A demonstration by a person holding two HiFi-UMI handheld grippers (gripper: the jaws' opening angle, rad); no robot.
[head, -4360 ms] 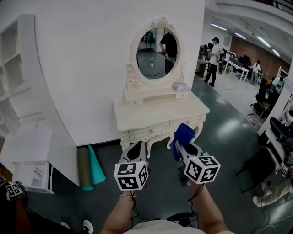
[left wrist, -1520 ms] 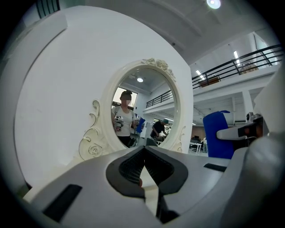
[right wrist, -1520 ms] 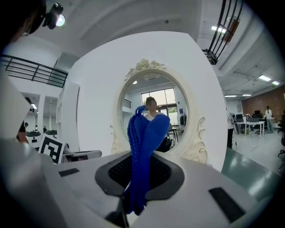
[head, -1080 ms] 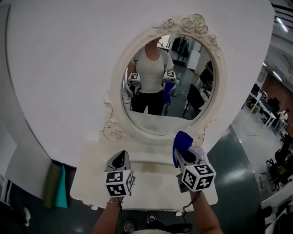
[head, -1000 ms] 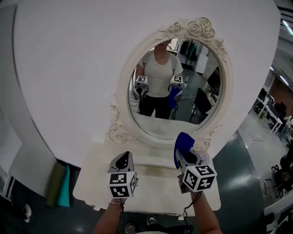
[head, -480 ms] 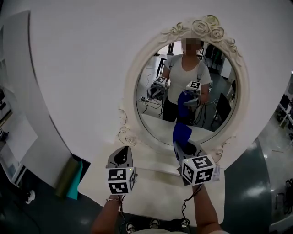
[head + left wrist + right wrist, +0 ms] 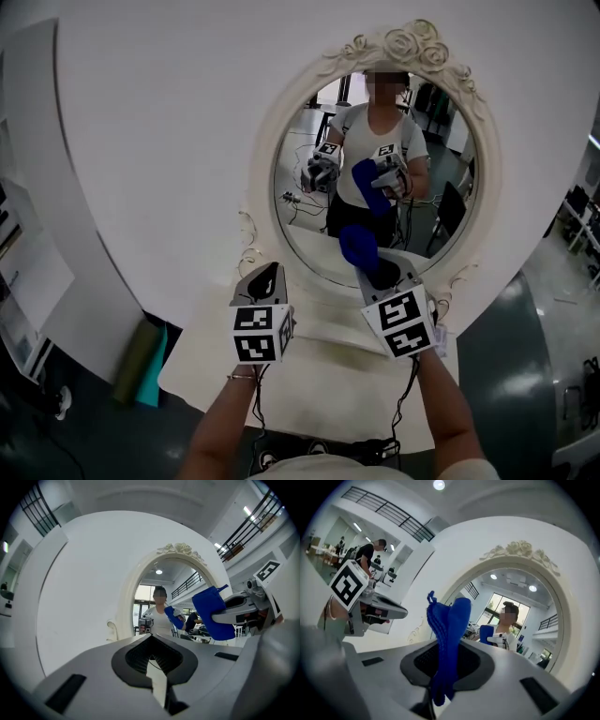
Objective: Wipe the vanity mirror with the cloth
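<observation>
The oval vanity mirror in its ornate cream frame stands on the cream vanity table. My right gripper is shut on a blue cloth. The cloth sticks up from the jaws in front of the lower glass; whether it touches the glass I cannot tell. In the right gripper view the cloth hangs folded between the jaws of that gripper, with the mirror ahead. My left gripper is shut and empty, level with the lower left frame. From the left gripper view, the cloth shows at the right.
A white curved wall backs the mirror. Two rolled mats, olive and teal, lean against it at the lower left. A white shelf unit stands at the far left. Dark floor lies to the right.
The person has walked up to the vanity. In the last half second both grippers rose toward the mirror, and the cloth now overlaps the lower glass.
</observation>
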